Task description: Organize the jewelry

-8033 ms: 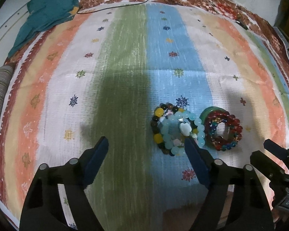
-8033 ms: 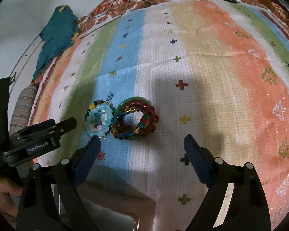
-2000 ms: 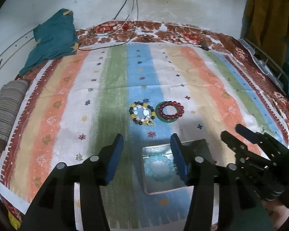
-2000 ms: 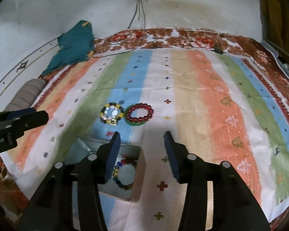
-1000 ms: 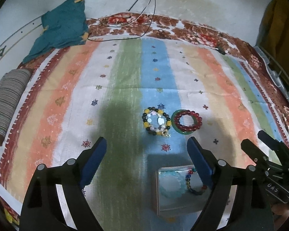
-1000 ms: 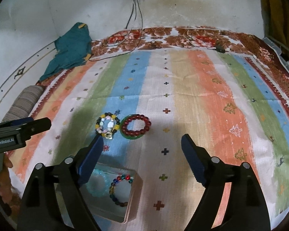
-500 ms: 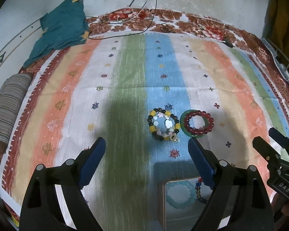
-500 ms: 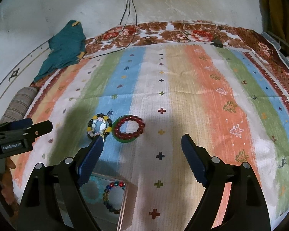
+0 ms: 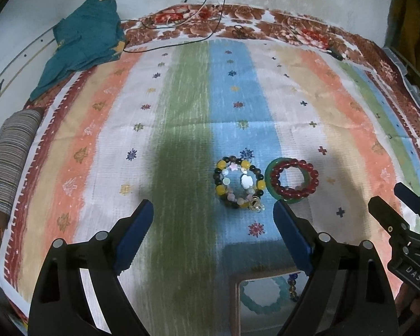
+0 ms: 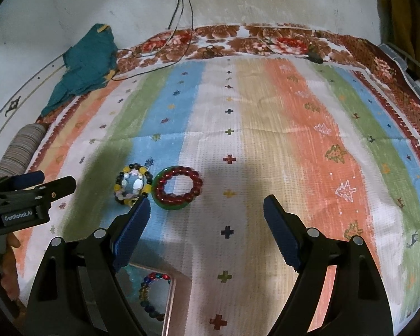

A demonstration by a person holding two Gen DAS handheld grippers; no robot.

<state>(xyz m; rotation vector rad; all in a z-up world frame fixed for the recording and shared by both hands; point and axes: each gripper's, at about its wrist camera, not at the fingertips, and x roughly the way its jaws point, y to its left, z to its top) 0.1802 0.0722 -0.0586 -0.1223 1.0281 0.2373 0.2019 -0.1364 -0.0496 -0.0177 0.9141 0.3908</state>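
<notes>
Two tools hover over a woven, striped cloth (image 9: 187, 117) in green, blue, peach and white bands, its far edge bordered in brown florals. A crumpled teal garment (image 9: 84, 42) lies at the far left corner, and a striped fabric roll (image 9: 11, 154) sits at the left edge, partly cut off. The left tool (image 9: 213, 229) has its blue ribbed pads wide apart, holding nothing; the right tool (image 10: 207, 224) is likewise spread and empty. Near the bottom, a shiny square metal tin (image 9: 233, 305) is half hidden behind the tools; inside it show a pale aqua bead bracelet (image 9: 261, 306) and a multicoloured bead bracelet (image 10: 149, 294), both partly covered. On the blue stripe farther out lie a round mixed bracelet (image 9: 239, 184) of yellow, dark and pale beads with a small gold charm, and just right of it a glossy red bead bracelet (image 9: 294, 179) resting on a smooth green bangle (image 9: 270, 180). Thin cables (image 9: 210, 0) trail from the far wall.
</notes>
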